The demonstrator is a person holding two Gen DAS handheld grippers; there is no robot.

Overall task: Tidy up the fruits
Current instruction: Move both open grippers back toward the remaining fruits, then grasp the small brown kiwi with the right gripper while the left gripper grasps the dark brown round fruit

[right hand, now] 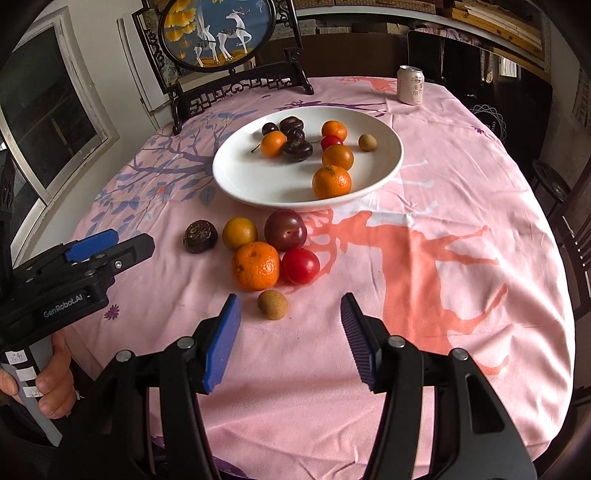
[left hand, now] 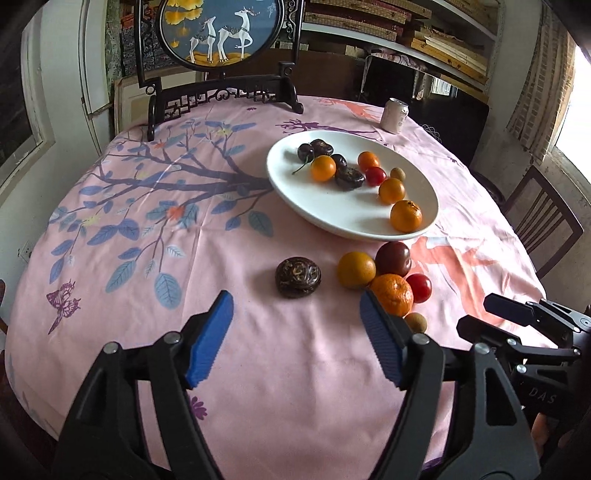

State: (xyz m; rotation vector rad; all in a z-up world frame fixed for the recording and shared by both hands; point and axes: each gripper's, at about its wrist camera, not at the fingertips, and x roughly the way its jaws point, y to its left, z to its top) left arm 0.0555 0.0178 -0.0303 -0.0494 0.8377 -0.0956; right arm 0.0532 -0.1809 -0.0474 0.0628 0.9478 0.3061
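Your right gripper (right hand: 290, 317) hung low over the pink printed tablecloth (right hand: 461, 155), its ribbed blue pads (right hand: 221, 347) spread wide and holding nothing. Just ahead of them sat a small, rough, tan longan (right hand: 272, 304). Your left gripper (left hand: 295, 325) was likewise wide apart and empty, its serrated blue pads (left hand: 210, 339) framing bare cloth, with a dark, wrinkled, flattened fruit (left hand: 298, 277) a little beyond.

Past the longan, a loose cluster lay on the cloth: a dimpled mandarin (right hand: 255, 265) touching a glossy red cherry tomato (right hand: 300, 266), behind them a smooth purple plum (right hand: 285, 230) and a round yellow-orange fruit (right hand: 239, 233). The wrinkled dark fruit lay just left of that group.

Farther on stood a smooth white oval ceramic plate (right hand: 243, 177), its near rim close to the plum. On it were another mandarin (right hand: 331, 181), several small oranges, a red tomato, dark cherries, a dark wrinkled fruit and one longan near the right side.

Beyond the plate, a pale drink can (right hand: 410, 85) stood upright at the far right, and a carved dark-wood stand holding a round embroidered deer panel (right hand: 218, 33) stood at the far left.
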